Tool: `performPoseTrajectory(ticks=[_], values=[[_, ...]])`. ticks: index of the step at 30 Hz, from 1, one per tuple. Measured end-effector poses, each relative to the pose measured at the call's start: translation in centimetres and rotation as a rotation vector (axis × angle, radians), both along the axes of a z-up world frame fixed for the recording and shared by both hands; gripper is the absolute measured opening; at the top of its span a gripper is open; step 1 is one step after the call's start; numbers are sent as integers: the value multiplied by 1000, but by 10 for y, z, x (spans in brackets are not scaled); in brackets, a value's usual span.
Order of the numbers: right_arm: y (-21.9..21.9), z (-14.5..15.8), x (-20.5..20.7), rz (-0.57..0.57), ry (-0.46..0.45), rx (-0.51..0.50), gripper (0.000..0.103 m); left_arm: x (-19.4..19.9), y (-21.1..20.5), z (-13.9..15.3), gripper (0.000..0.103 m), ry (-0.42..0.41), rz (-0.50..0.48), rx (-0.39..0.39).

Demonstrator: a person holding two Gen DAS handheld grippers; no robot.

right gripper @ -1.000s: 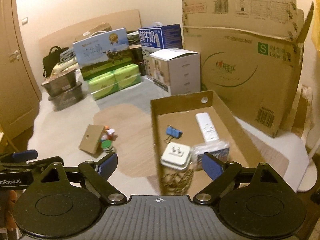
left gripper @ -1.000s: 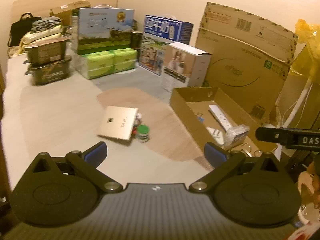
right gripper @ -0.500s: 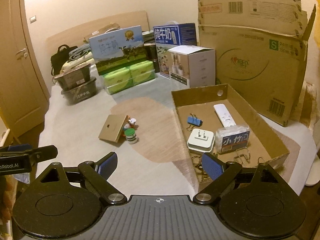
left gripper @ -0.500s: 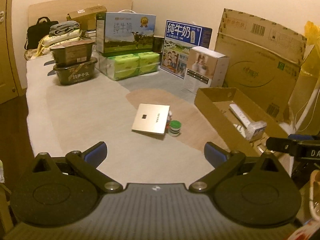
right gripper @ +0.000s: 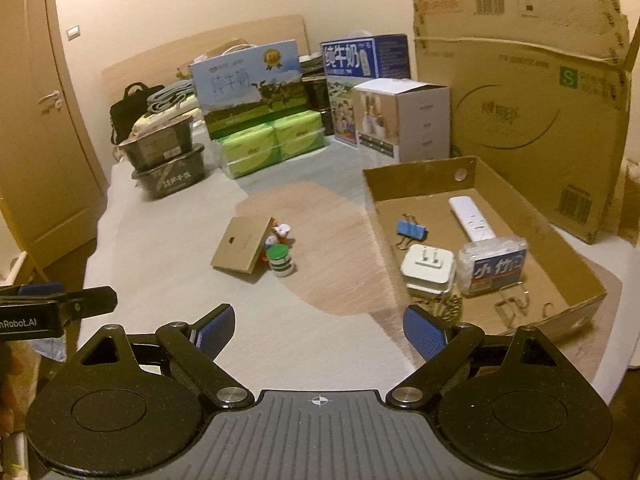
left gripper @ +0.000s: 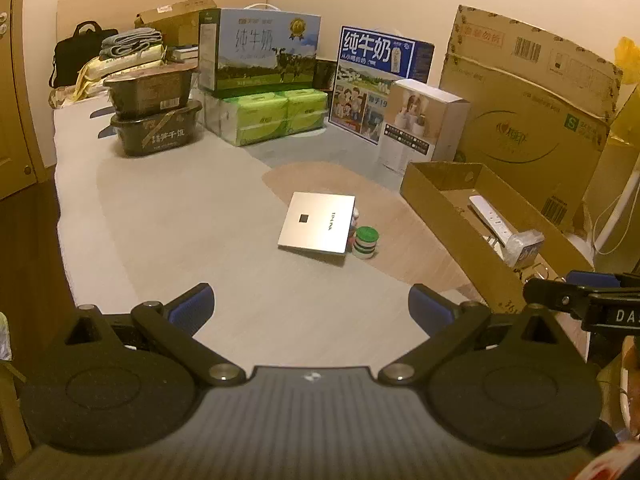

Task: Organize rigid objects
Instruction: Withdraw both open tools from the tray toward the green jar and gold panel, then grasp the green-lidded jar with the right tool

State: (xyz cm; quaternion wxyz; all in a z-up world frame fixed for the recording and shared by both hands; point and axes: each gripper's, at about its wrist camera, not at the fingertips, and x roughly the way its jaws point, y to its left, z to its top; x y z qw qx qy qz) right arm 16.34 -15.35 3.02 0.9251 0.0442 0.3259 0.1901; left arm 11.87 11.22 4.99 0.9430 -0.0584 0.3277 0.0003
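1. Cardboard makes up the shallow brown open tray (right gripper: 576,256) at the right of the pale, wood-grain-patterned mat (right gripper: 168,264); one end wall has a round hole.
2. Inside the tray lie a long white plastic remote (right gripper: 472,218), a blue metal binder clip (right gripper: 411,230), a white square plug adapter (right gripper: 429,268) with prongs up, and a clear plastic box with a blue label (right gripper: 494,266); thin wire clips near the front wall are hard to make out.
3. At mid-mat a flat square silver box (left gripper: 318,224) leans tilted on small things beside it; from the right wrist view only its brown underside shows.
4. Touching it stands a small white ribbed jar with a green lid (left gripper: 366,242); a little figure behind it is mostly hidden.
5. Left gripper (left gripper: 312,308) and right gripper (right gripper: 320,326) have blue textured pads spread wide, empty, above bare mat, apart from everything.
6. Milk cartons, green tissue packs and dark tubs line the far edge.
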Motion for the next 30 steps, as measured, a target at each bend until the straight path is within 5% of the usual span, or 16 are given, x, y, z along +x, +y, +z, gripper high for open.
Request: performPoseTrajectory(ticks=[10,21,30], values=[[28,-15,13,53,-3,-5,91,18,18,-17,102,16,-11,-12],[69,-58,70,109,-11,-49,89,89,49,-62,102,50,-46,-29],[96,-98,127,162,-23,-115,61,146,57,-89,102,62,-101,-7]])
